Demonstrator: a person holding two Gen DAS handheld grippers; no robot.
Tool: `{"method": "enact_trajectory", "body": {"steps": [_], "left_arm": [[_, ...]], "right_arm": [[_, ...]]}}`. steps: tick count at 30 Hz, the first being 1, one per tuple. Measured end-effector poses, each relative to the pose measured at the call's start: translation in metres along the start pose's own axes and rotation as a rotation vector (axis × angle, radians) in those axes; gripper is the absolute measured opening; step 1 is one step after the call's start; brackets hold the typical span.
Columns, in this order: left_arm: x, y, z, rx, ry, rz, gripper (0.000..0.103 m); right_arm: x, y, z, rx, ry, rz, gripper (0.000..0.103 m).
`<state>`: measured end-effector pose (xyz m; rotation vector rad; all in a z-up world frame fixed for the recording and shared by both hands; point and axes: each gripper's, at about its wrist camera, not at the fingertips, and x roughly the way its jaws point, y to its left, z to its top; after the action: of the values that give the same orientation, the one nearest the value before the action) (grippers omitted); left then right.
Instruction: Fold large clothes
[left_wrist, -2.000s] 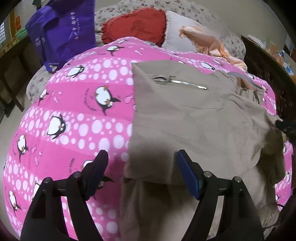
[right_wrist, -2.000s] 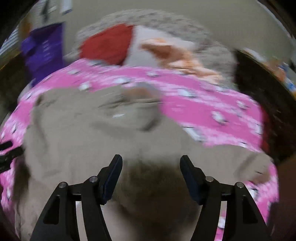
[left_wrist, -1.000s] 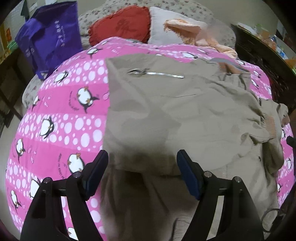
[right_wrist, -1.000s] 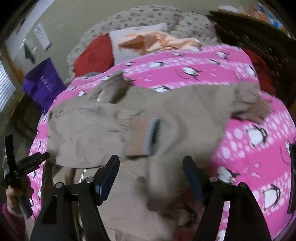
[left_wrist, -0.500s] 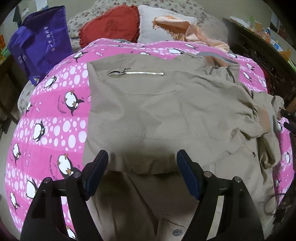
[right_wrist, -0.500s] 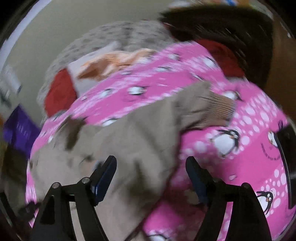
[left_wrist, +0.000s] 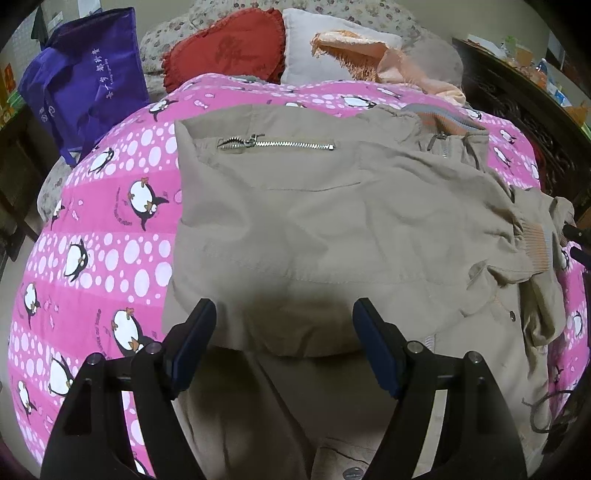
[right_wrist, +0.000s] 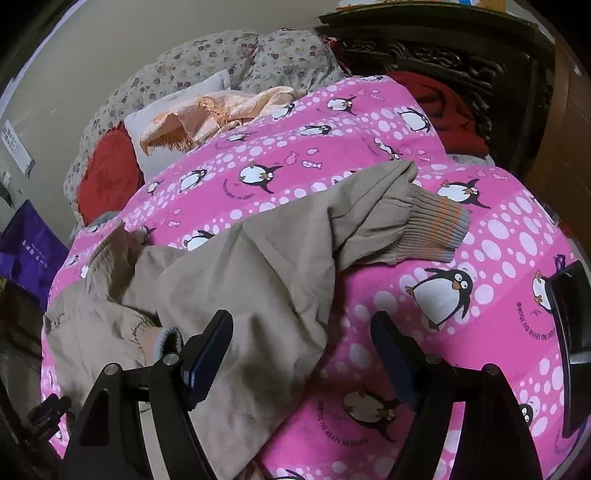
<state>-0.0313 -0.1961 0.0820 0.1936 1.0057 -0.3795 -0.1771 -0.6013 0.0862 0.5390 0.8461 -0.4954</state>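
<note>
Bare pink quilt (right_wrist: 461, 332) beside jacket (right_wrist: 258, 295)

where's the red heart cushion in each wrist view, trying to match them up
Left wrist: red cushion at top centre-left, behind the pink penguin blanket, left of the white pillow.
Right wrist: red cushion at the left edge, mid-height.
Shared landmark: the peach fringed cloth lying on that white pillow.

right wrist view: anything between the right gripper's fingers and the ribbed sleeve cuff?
Only the beige jacket sleeve fabric and bare pink penguin-print blanket. The right gripper is open with nothing gripped; the striped ribbed cuff lies beyond it. Right wrist view shows this.
</note>
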Motion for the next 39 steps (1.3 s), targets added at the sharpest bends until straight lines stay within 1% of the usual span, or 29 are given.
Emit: {"method": "enact_trajectory", "body": {"steps": [6,9,11,13,15,17,18,19,20,21,22,23,24,25,27,30,33,35,37,39], "left_arm": [[0.002,0.001,0.001,-0.023,0.012,-0.018,0.076],[0.003,0.002,-0.001,-0.033,0.020,-0.030,0.076],[0.004,0.002,-0.003,-0.030,0.027,-0.029,0.076],[0.006,0.003,-0.006,-0.025,0.036,-0.022,0.076],[0.007,0.004,-0.007,-0.021,0.046,-0.014,0.076],[0.008,0.005,-0.009,-0.024,0.049,-0.008,0.076],[0.008,0.006,-0.009,-0.027,0.052,-0.004,0.076],[0.008,0.007,-0.009,-0.031,0.053,-0.003,0.076],[0.008,0.008,-0.009,-0.035,0.053,-0.003,0.076],[0.007,0.009,-0.009,-0.040,0.052,-0.002,0.076],[0.007,0.010,-0.009,-0.040,0.051,-0.001,0.076],[0.007,0.011,-0.010,-0.040,0.051,0.000,0.076],[0.006,0.011,-0.010,-0.038,0.051,0.002,0.076],[0.006,0.012,-0.011,-0.036,0.050,0.004,0.076],[0.006,0.013,-0.011,-0.039,0.050,0.005,0.076],[0.006,0.016,-0.013,-0.062,0.055,-0.008,0.076],[0.003,0.017,-0.013,-0.079,0.050,-0.021,0.076],[0.000,0.017,-0.012,-0.083,0.041,-0.020,0.076],[-0.004,0.018,-0.011,-0.091,0.030,-0.021,0.076],[-0.008,0.021,-0.008,-0.108,0.018,-0.027,0.076]], "right_arm": [[0.004,-0.010,0.019,0.032,-0.017,-0.014,0.079],[0.013,-0.021,0.034,0.098,-0.023,0.013,0.084],[0.023,-0.034,0.045,0.183,-0.010,0.029,0.084],[0.028,-0.042,0.054,0.239,-0.015,0.061,0.084],[0.033,-0.048,0.065,0.272,-0.036,0.058,0.085],[0.038,-0.050,0.072,0.281,-0.046,0.074,0.088],[0.045,-0.050,0.075,0.275,-0.032,0.081,0.087],[0.054,-0.051,0.078,0.274,0.003,0.058,0.086],[0.060,-0.054,0.079,0.290,0.026,0.036,0.084],[0.064,-0.057,0.079,0.308,0.030,0.038,0.072],[0.064,-0.060,0.079,0.315,0.013,0.053,0.047],[0.062,-0.062,0.078,0.303,-0.004,0.054,0.032],[0.060,-0.063,0.077,0.288,-0.018,0.054,0.007],[0.056,-0.064,0.076,0.276,-0.032,0.059,0.007],[0.038,-0.067,0.074,0.257,-0.094,0.074,0.006],[0.005,-0.064,0.074,0.177,-0.185,0.082,0.005],[-0.026,-0.053,0.075,0.120,-0.231,0.136,0.005],[-0.047,-0.036,0.075,0.056,-0.255,0.188,0.005],[-0.071,-0.007,0.072,-0.041,-0.278,0.255,0.005],[-0.094,0.031,0.061,-0.162,-0.295,0.329,0.005]]}}
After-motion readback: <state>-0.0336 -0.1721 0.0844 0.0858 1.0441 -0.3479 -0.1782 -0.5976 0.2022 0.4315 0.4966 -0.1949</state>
